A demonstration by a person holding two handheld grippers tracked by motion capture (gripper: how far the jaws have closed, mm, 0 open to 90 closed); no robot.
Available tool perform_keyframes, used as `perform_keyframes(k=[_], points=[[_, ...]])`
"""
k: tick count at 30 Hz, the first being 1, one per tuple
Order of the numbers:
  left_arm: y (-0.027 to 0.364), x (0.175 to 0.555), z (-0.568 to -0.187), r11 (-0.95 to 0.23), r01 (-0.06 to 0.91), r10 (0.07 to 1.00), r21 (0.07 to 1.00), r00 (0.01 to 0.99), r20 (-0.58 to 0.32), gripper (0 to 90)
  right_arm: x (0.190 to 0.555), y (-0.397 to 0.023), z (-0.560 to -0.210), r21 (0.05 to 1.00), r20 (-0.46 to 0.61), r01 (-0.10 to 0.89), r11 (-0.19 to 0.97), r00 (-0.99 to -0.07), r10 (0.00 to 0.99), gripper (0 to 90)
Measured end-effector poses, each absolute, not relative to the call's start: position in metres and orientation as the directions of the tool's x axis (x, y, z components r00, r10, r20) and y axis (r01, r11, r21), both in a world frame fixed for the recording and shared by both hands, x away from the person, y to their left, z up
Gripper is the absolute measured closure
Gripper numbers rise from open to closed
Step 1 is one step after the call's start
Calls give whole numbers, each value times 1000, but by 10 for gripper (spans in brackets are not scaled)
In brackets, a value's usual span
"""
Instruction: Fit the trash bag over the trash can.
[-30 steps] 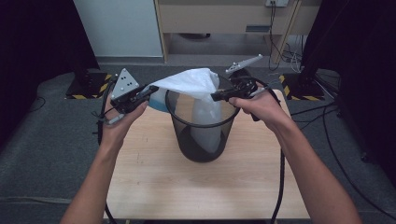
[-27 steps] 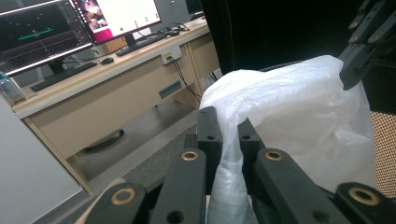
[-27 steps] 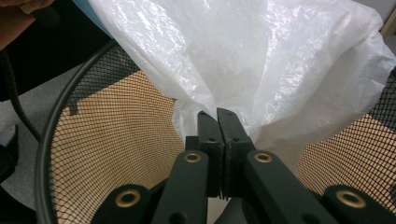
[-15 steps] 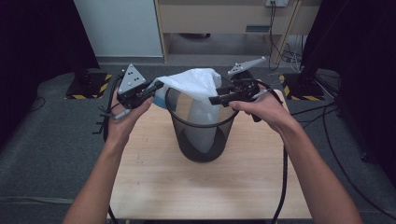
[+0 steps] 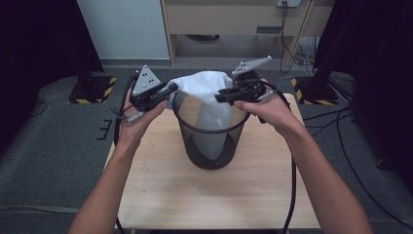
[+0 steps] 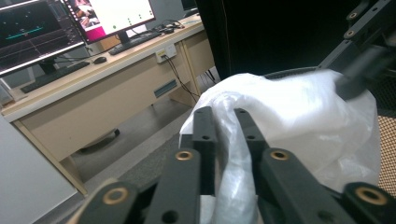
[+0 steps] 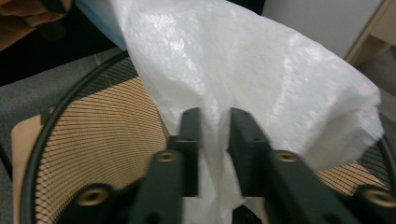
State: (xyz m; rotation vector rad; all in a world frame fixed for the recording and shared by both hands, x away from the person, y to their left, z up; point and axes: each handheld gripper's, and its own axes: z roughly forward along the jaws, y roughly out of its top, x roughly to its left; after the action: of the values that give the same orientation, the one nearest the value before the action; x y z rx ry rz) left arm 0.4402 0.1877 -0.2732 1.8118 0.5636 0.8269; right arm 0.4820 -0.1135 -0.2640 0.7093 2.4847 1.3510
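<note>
Left gripper [image 5: 168,91]: sitting left of centre in the high view, in the person's left hand [image 5: 130,122], and pointing right toward the bin's rim. Its jaws are pinching a fold of the bag [image 5: 207,87], having just been opening a little; in the left gripper view [image 6: 227,119] the white film is running down between the two black jaws.

Bag: white thin plastic, sitting at upper centre of the high view. It is stretching between the two grippers above the bin's mouth, and part of it is hanging down inside the bin. It is bulging at centre right of the left gripper view [image 6: 299,116] and spreading across the upper half of the right gripper view [image 7: 243,60].

Bin [image 5: 209,151]: black mesh, round, standing upright at centre on the table [image 5: 195,195], which is occupying the lower middle. In the right gripper view its rim [image 7: 56,112] is curving at lower left.

Right gripper [image 5: 221,96]: sitting right of centre in the right hand [image 5: 270,109] and pointing left over the rim. Its jaws are clamping the bag's film, having just been closing; the right gripper view [image 7: 213,116] shows the film caught between them.
</note>
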Motion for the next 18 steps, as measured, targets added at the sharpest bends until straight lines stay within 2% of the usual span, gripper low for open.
perform_keyframes(k=[2, 4, 5, 12, 16, 18], points=[[189, 439, -277, -369, 4, 702, 929, 656, 276, 762, 487, -118, -265, 827, 44, 331, 454, -843, 537, 869], [191, 438, -279, -370, 5, 697, 929, 663, 274, 763, 490, -123, -266, 826, 59, 354, 439, -829, 557, 900], [191, 435, -282, -355, 40, 704, 934, 669, 239, 753, 492, -125, -266, 824, 64, 363, 436, -824, 564, 900], [189, 431, -288, -357, 6, 686, 934, 681, 257, 594, 496, -129, -269, 807, 66, 390, 443, -805, 589, 900], [189, 430, -290, -353, -1, 678, 936, 689, 256, 618, 497, -128, -270, 799, 64, 398, 451, -802, 594, 900], [189, 430, -289, -354, -6, 673, 935, 692, 259, 683, 497, -128, -270, 798, 62, 398, 453, -801, 595, 900]])
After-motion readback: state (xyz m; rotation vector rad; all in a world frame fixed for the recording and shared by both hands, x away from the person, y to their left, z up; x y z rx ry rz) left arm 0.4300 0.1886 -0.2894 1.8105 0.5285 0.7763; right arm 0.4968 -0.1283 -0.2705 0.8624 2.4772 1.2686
